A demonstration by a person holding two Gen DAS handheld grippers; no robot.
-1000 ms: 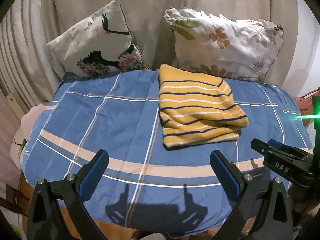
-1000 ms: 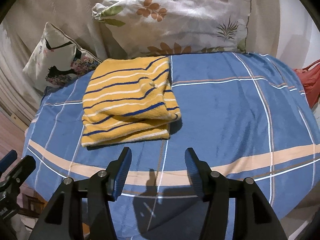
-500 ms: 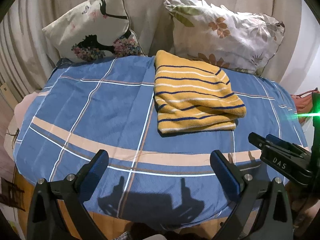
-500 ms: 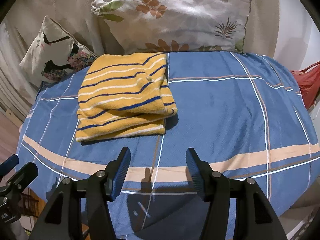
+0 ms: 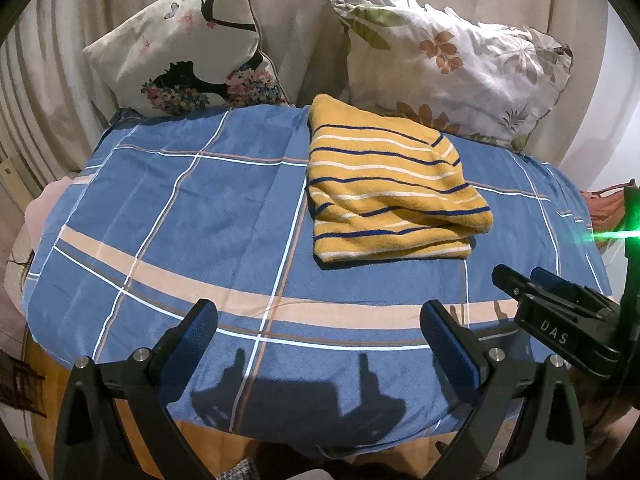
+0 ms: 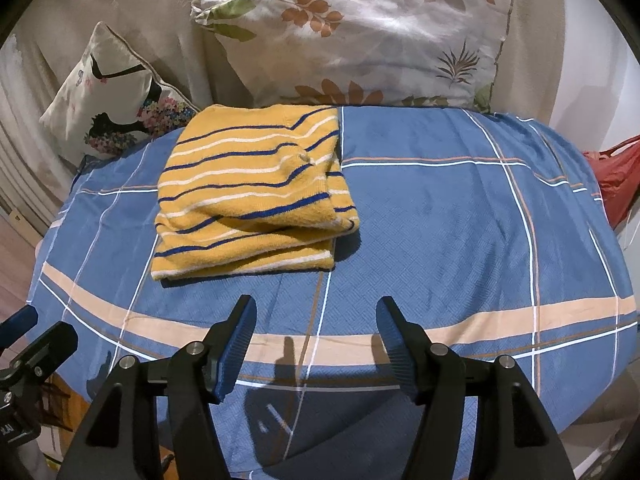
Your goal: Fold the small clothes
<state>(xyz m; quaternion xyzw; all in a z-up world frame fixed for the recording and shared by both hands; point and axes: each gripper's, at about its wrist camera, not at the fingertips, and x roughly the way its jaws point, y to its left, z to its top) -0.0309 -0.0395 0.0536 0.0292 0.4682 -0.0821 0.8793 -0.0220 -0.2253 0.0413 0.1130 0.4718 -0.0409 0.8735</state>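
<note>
The striped top (image 6: 252,192) lies folded on the blue cloth (image 6: 440,220), at 11 o'clock from the right claw (image 6: 316,340). Both claws, the left (image 5: 320,344) included, hang spread and empty. Judging the fold nearly done, press its bulging front edge flat without dragging the layers.

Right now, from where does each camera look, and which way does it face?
Left wrist: sits behind the open left gripper, faces across the blue cloth toward the pillows; the right gripper shows at its right edge.
Right wrist: sits behind the open right gripper, faces the same way; the left gripper shows at its left edge.
Shared: the folded yellow garment, cloth, pillows.
</note>
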